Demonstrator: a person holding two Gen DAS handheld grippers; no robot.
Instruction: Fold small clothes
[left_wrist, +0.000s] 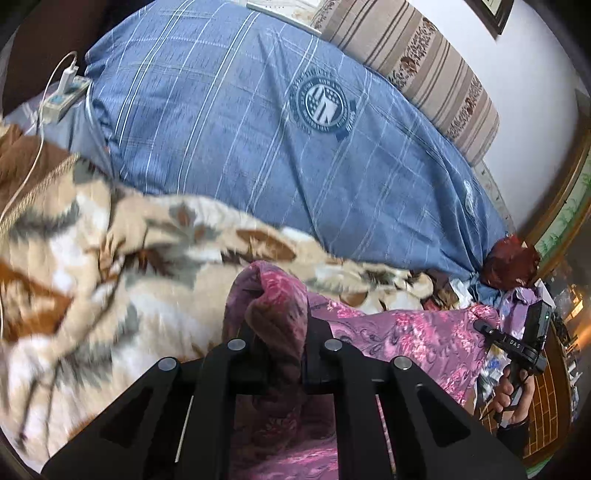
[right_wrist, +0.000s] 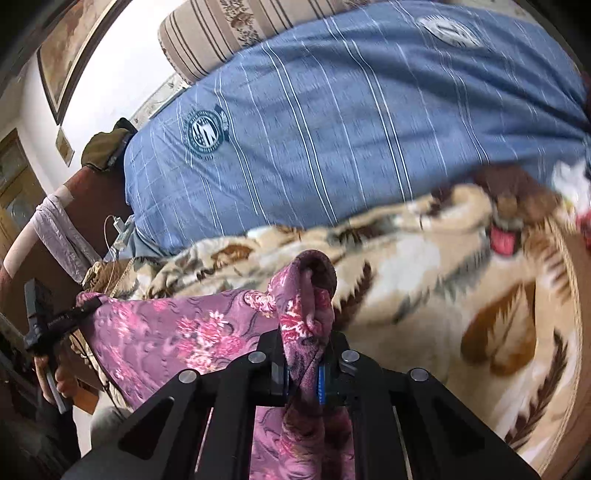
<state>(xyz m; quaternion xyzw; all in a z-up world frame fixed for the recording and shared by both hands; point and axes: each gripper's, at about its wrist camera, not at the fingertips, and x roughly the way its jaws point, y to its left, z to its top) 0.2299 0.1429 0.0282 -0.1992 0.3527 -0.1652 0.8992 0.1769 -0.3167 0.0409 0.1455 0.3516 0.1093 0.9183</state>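
A purple-pink floral garment (left_wrist: 413, 332) hangs stretched in the air between both grippers, above a bed. My left gripper (left_wrist: 279, 332) is shut on one bunched corner of it. My right gripper (right_wrist: 304, 354) is shut on the other bunched corner, and the cloth (right_wrist: 177, 332) runs left from it. The right gripper also shows in the left wrist view (left_wrist: 524, 343) at the far right, held by a hand. The left gripper shows in the right wrist view (right_wrist: 51, 321) at the far left.
A beige and brown patterned blanket (left_wrist: 110, 266) covers the bed below. A big blue striped duvet (left_wrist: 258, 122) lies behind it, with a striped pillow (left_wrist: 424, 62) by the wall. A power strip with a charger (left_wrist: 64, 94) sits at the left. Wooden furniture (left_wrist: 554, 387) stands on the right.
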